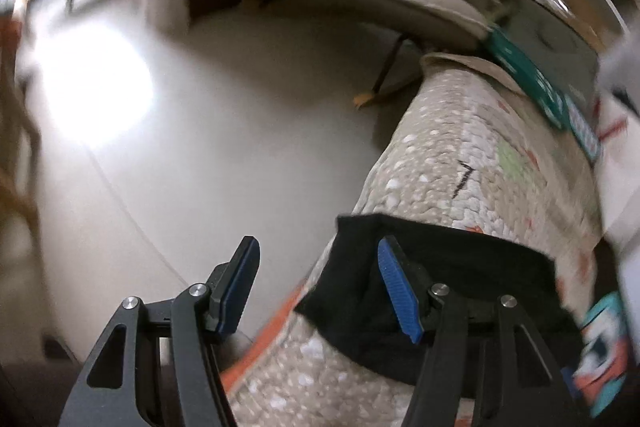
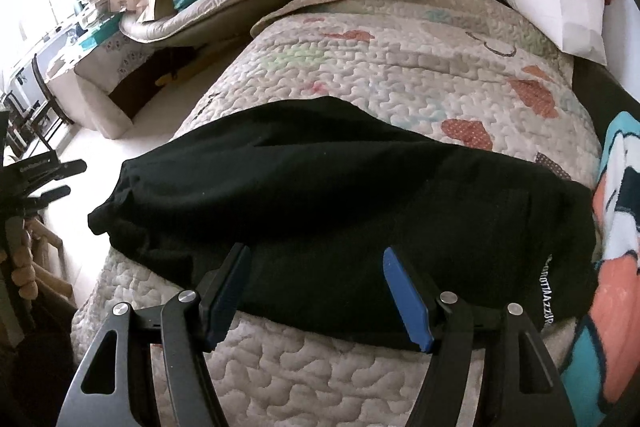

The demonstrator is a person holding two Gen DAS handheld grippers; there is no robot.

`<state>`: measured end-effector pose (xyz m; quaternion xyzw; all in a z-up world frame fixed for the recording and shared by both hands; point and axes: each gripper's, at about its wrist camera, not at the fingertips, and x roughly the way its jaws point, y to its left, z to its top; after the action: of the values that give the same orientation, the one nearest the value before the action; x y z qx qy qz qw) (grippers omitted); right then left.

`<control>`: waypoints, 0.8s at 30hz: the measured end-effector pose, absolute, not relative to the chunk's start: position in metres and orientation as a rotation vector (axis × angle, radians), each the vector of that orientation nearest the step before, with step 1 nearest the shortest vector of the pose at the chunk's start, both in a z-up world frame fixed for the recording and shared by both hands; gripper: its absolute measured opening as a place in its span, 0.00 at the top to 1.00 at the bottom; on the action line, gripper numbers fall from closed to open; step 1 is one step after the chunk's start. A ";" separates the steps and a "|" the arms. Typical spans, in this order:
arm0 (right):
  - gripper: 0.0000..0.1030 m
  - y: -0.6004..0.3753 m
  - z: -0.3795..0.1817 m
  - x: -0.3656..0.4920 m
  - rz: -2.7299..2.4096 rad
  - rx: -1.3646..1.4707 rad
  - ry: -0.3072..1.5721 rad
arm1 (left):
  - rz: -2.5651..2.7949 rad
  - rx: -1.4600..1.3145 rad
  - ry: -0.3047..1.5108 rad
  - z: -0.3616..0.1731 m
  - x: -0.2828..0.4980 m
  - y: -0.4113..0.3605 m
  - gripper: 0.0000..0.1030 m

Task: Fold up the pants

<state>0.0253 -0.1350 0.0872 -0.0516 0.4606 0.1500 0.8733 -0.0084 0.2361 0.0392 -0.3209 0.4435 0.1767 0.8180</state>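
Left gripper [image 1: 320, 287] hangs spread and empty at the bed's [image 1: 460, 131] side edge; one end of the black pants [image 1: 460, 267] lies under its right finger, floor beyond its left. Right gripper [image 2: 316, 295], likewise spread and empty, sits over the pants' [image 2: 320, 179] near edge. Soft, limp cloth like this probably drapes and bunches, so pinching both layers at the end hem seems best.
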 end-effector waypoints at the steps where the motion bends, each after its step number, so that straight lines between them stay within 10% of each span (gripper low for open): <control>1: 0.29 -0.133 0.088 0.026 0.311 -0.117 0.964 | 0.371 -0.742 0.964 0.032 -0.010 0.241 0.41; 24: 0.29 0.149 0.050 0.117 0.963 -0.677 1.194 | 0.274 -1.014 1.064 -0.029 -0.014 0.226 0.41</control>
<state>0.1168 0.1486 0.0501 -0.3004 0.5293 0.4270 0.6688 -0.0136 0.2263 -0.0293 -0.4613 0.4840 0.1246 0.7332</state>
